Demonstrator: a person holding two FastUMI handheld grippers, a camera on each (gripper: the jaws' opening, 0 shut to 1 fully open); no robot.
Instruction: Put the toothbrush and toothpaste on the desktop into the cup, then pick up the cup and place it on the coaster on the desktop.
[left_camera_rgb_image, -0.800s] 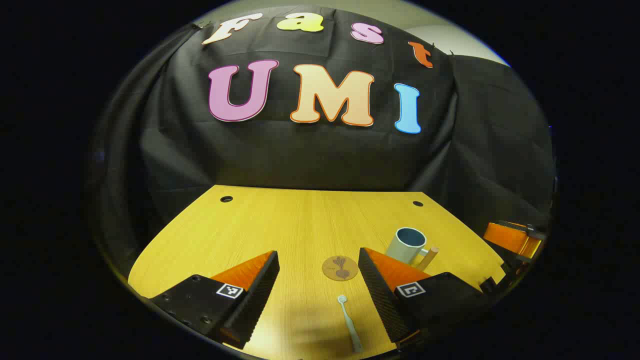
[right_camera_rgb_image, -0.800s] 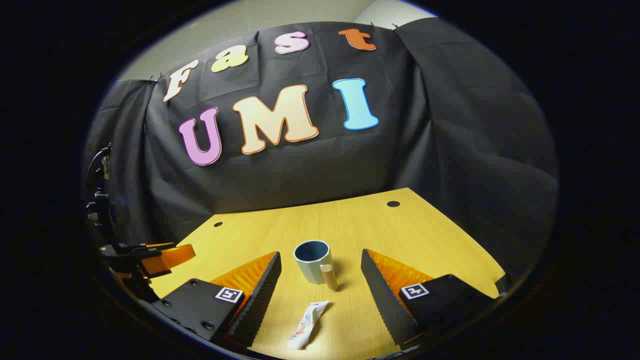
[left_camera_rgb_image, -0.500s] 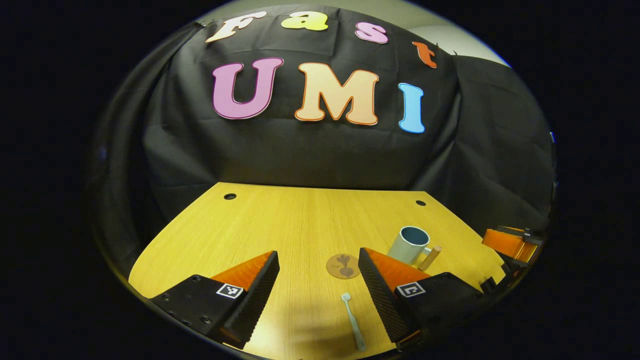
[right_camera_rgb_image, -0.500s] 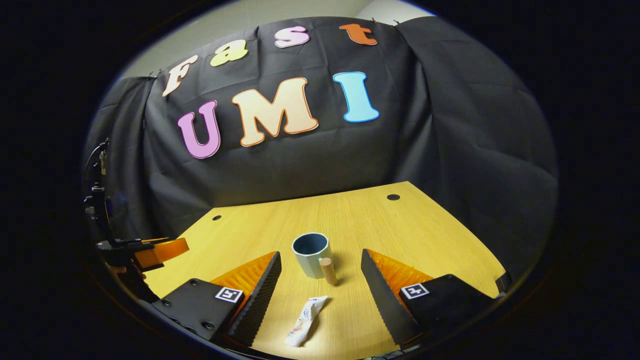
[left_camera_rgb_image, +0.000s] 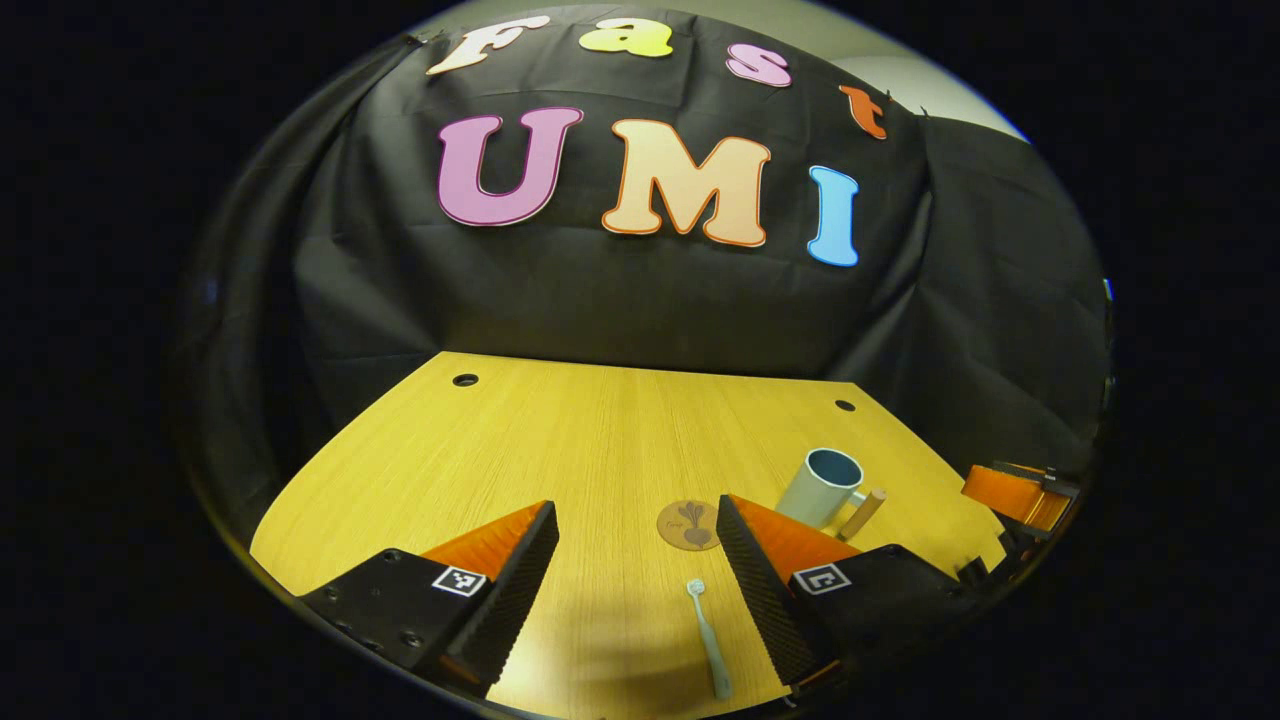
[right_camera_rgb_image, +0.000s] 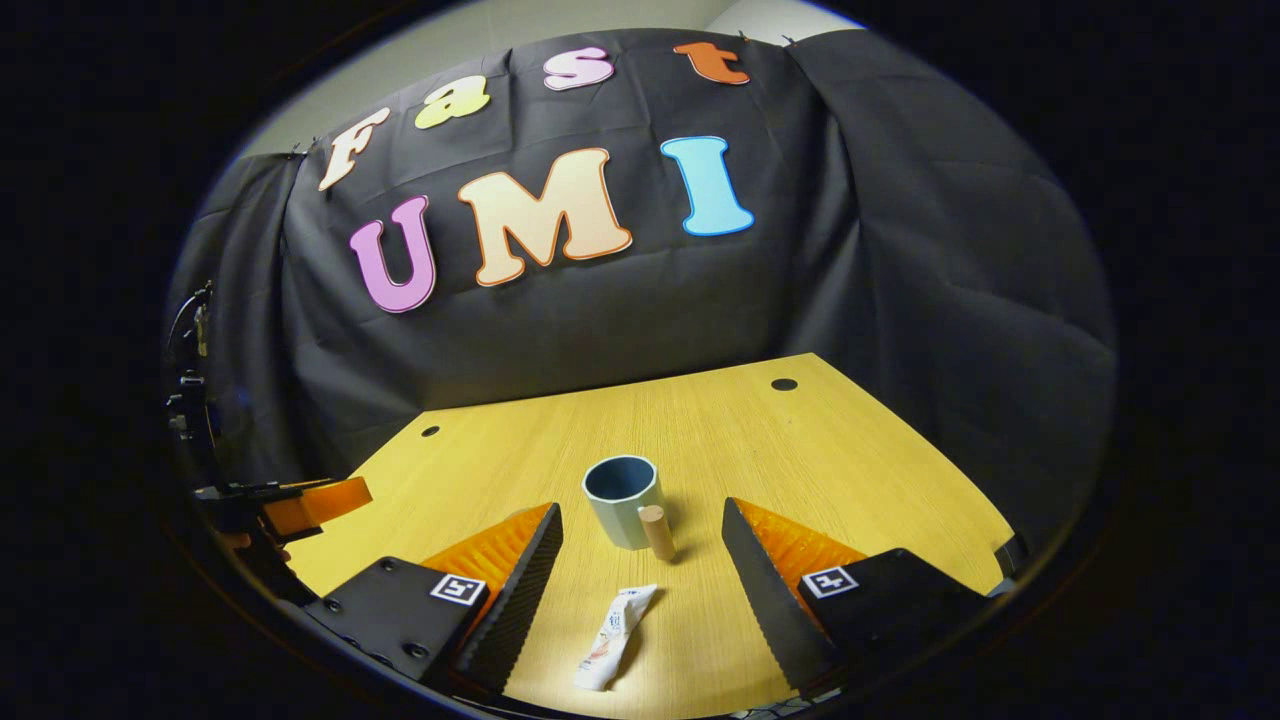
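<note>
Left gripper (left_camera_rgb_image: 637, 580): I've eased it forward, fingers spread, toothbrush (left_camera_rgb_image: 708, 637) between them.
Right gripper (right_camera_rgb_image: 642, 585): likewise advanced, fingers apart, toothpaste (right_camera_rgb_image: 614, 623) lying before the cup (right_camera_rgb_image: 623, 499).
Coaster (left_camera_rgb_image: 689, 524): left of cup, bare.
Meaning: both pickups are nearer.

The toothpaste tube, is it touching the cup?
Apart. In the right gripper view, bare desktop shows between the toothpaste tube and the cup.
</note>
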